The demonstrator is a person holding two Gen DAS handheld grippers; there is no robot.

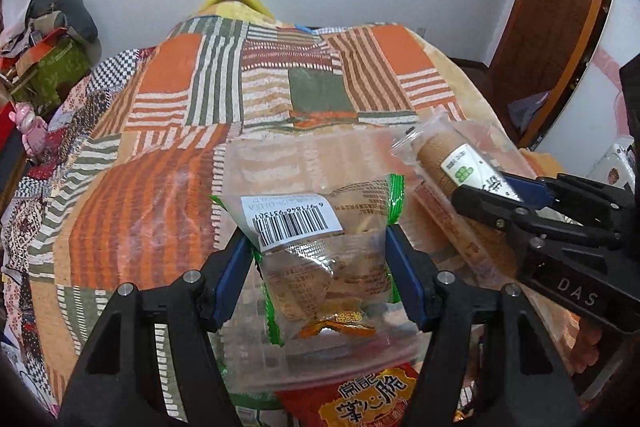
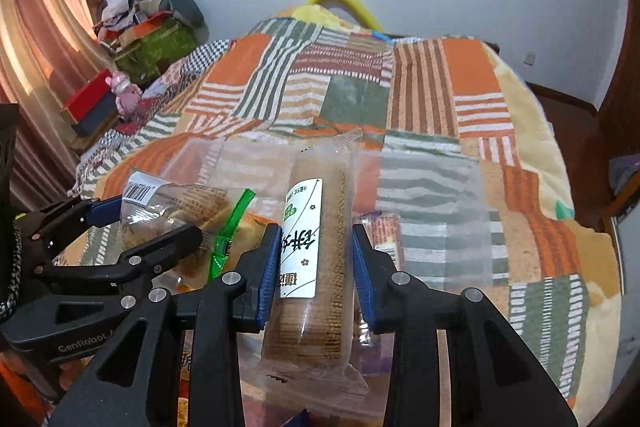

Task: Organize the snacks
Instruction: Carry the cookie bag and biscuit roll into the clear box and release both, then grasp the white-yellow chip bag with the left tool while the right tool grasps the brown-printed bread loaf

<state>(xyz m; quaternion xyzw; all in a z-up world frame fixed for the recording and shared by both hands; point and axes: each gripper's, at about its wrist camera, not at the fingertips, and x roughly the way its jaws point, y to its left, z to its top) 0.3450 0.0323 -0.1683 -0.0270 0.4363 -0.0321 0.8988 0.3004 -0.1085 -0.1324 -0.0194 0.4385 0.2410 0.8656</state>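
Bed fills the ground ahead of both tools; patchwork cover, soft footing, so expect packets to sag into it when set down.

Two clear bags lie flat on the cover. One sits just beyond your left gripper, the other ahead and to the right of your right gripper. Which way their mouths face cannot be told from here.

Right gripper: clamped on the biscuit roll, pads on its two long sides, roll pointing away along the fingers. Grip looks square. Judgement: lead with the far end if you feed it into a bag, and keep the roll low so the loose wrapper tail doesn't snag.

Left gripper: closed on the green-edged packet, pads at its crimped side seams, barcode label toward the far end. The film buckles between the pads, so the hold is on wrapper, not contents. Judgement: move gently; a jerk could let it slip.

The two tools sit close, your right one just off the left one's right side. Keep them apart as you lower, or the roll may knock the packet.

In the way: a red snack pack under the left gripper's near end, and more wrappers beneath the right. Judgement: release clear of that pile.

Off to the left edge of the bed: boxes, a pink toy. Well away, no concern.
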